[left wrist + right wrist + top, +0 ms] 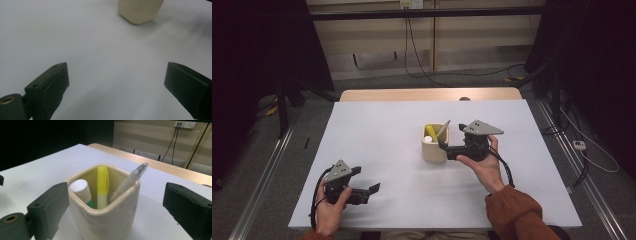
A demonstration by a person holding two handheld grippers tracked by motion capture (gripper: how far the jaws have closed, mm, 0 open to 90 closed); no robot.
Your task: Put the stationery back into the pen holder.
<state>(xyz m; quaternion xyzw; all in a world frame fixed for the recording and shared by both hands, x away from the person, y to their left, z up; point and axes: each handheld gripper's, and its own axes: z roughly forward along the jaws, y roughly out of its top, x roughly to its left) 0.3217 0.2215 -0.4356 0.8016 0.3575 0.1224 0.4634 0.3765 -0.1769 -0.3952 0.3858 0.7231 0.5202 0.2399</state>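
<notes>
- A white rectangular table top (377, 145) takes up the middle of the room, with a strip of pale wood (427, 94) showing along its far edge and grey floor all around it.
- A person sits at the near edge; a rust-orange sleeve (519, 212) covers the right forearm, which reaches in from the near right corner.
- The right hand (484, 167) holds the black right gripper (444, 145) a little right of the table's centre, grey three-cornered plate on top, nose pointing left at a cup. Its jaws stand wide apart; in the right gripper view the cup sits between them and nothing is clamped. Whether either jaw touches the cup I cannot tell.
- The left hand (329, 207) holds the black left gripper (372, 189) close to the near left corner, pointing right, well apart from the cup. Its jaws are also spread wide, with only bare white table between them in the left gripper view.
- A cream-coloured, square-mouthed ceramic cup (105, 205) with rounded corners stands upright near the table's centre, slightly toward the right edge, just beside the right gripper's nose. The left gripper view shows its base (140, 11) farther off.
- Inside the cup, a yellow highlighter pen (102, 187) stands upright in the middle.
- A translucent clear-barrelled pen (130, 181) leans against the cup's rim, its tip sticking out above it.
- A short white-capped stick with a green body (81, 190) sits in one corner of the cup, tilted slightly.
</notes>
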